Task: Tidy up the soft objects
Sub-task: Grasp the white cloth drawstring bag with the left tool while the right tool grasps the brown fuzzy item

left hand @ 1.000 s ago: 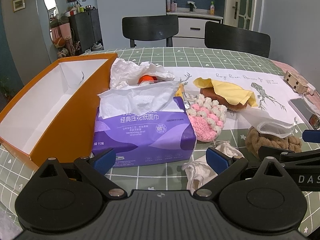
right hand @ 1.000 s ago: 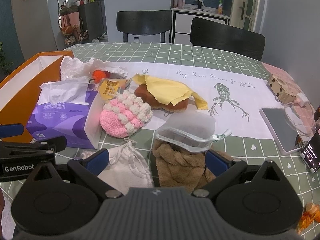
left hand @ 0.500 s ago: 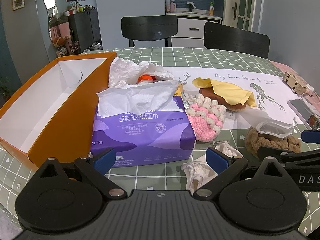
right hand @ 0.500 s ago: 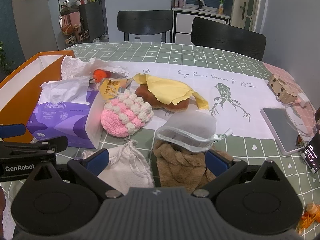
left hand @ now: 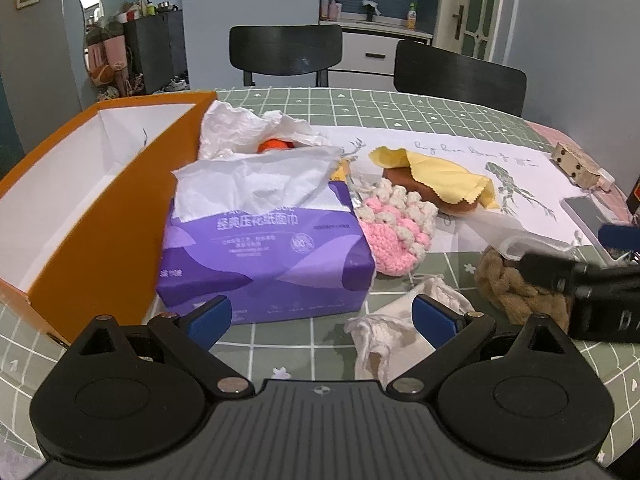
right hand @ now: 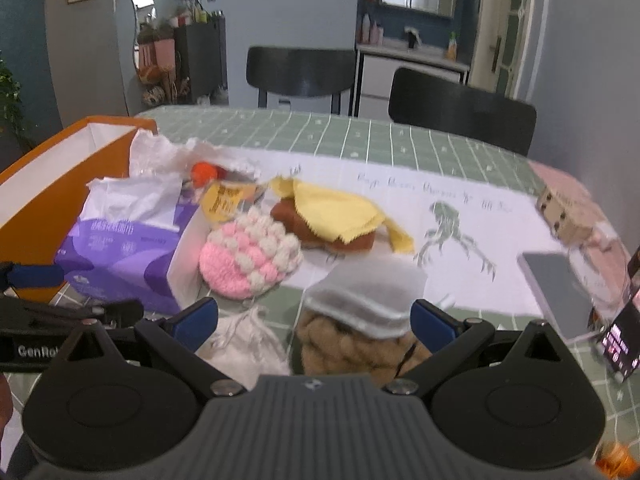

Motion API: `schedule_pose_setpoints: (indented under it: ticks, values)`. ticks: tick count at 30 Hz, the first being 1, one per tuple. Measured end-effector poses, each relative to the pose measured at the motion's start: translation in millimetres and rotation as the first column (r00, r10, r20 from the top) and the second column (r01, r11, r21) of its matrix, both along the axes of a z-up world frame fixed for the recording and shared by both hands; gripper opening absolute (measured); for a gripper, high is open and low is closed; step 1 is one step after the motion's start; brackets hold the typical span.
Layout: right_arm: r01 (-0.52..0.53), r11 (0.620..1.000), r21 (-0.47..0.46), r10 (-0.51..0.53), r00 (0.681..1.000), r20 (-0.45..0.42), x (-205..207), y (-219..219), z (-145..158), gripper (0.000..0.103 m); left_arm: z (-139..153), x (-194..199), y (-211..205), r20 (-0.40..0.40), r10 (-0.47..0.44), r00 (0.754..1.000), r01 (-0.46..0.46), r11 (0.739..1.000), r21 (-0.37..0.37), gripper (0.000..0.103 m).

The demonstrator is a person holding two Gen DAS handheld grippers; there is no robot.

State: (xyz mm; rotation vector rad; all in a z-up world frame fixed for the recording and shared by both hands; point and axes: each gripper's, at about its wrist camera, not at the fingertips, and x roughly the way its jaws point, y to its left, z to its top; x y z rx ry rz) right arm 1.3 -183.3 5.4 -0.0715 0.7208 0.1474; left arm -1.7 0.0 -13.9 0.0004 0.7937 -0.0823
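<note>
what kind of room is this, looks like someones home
Most likely a dining area in a home: a table with a green checked tablecloth, two black dining chairs behind it, and a counter with bottles through the doorway.

Both handheld grippers share one build: the left gripper (left hand: 321, 317) and right gripper (right hand: 314, 316) have matte black ribbed bodies, round black discs, silver pivot screws, blue fingertip pads; white "GenRo" lettering at nine o'clock.

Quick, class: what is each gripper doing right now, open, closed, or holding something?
Left gripper: open, holding nothing.
Right gripper: open, holding nothing, brown plush between its jaws.
</note>
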Motion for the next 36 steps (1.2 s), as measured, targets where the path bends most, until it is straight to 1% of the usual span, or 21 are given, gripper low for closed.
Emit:
schedule_pose_setpoints:
  ticks: [4,6,10,12,16,18,20,22,24,28,30,32,36]
  values:
    - [-0.040,0.999,-0.004,0.040,0.998,0.051,-0.4,-12.7,2.7,0.100,-6.4,-0.4,-2.5,-0.021,-0.041,0.999,0.040,0.999,-0.021,0.103]
    - [-0.058,0.998,-0.010,0.058,0.996,0.070,0.3,-18.1,2.4,0.100,-10.5,-1.3,-2.4,-0.025,-0.059,0.998,0.058,0.997,-0.047,0.103]
    - [-0.030,0.999,-0.035,0.033,0.995,0.093,4.1,-29.0,-0.4,0.100,-18.4,-3.9,-2.9,-0.033,-0.087,0.996,0.084,0.993,-0.080,0.103]
    - [-0.022,0.999,-0.042,0.026,0.996,0.082,7.7,-34.2,-3.5,0.100,-23.2,-5.5,-5.3,-0.035,-0.112,0.993,0.108,0.989,-0.099,0.103]
    - [-0.039,0.999,-0.037,0.041,0.997,0.067,11.3,-41.9,-10.3,0.100,-34.4,-6.7,-11.0,-0.057,-0.156,0.986,0.147,0.980,-0.130,0.091]
    - [-0.056,0.998,-0.038,0.058,0.997,0.055,12.9,-43.5,-13.7,0.100,-40.5,-5.2,-12.1,-0.063,-0.171,0.983,0.160,0.975,-0.155,0.090]
    - [-0.067,0.998,-0.022,0.068,0.997,0.038,14.7,-44.3,-16.4,0.100,-45.8,-3.3,-12.3,-0.071,-0.170,0.983,0.157,0.973,-0.167,0.086]
    - [-0.082,0.997,-0.003,0.082,0.997,0.010,16.6,-43.5,-19.3,0.100,-49.6,-2.3,-11.9,-0.069,-0.174,0.982,0.160,0.971,-0.178,0.085]
    - [-0.095,0.995,0.009,0.095,0.995,-0.024,18.2,-42.2,-23.4,0.100,-51.7,-2.5,-12.6,-0.051,-0.185,0.981,0.172,0.967,-0.189,0.085]
    - [-0.093,0.996,0.013,0.094,0.992,-0.084,23.9,-41.6,-36.7,0.099,-59.5,0.8,-17.3,-0.064,-0.191,0.980,0.177,0.969,-0.170,0.085]
    - [-0.083,0.996,0.023,0.085,0.990,-0.116,27.2,-43.0,-44.9,0.097,-63.8,2.5,-18.7,-0.073,-0.189,0.979,0.174,0.970,-0.168,0.085]
    - [-0.073,0.997,0.020,0.075,0.987,-0.145,30.6,-43.6,-54.3,0.095,-65.1,1.9,-19.9,-0.056,-0.192,0.980,0.181,0.969,-0.168,0.085]
    - [-0.057,0.998,-0.007,0.055,0.991,-0.122,35.5,-42.9,-63.9,0.095,-66.7,1.7,-23.5,-0.039,-0.198,0.979,0.190,0.970,-0.154,0.088]
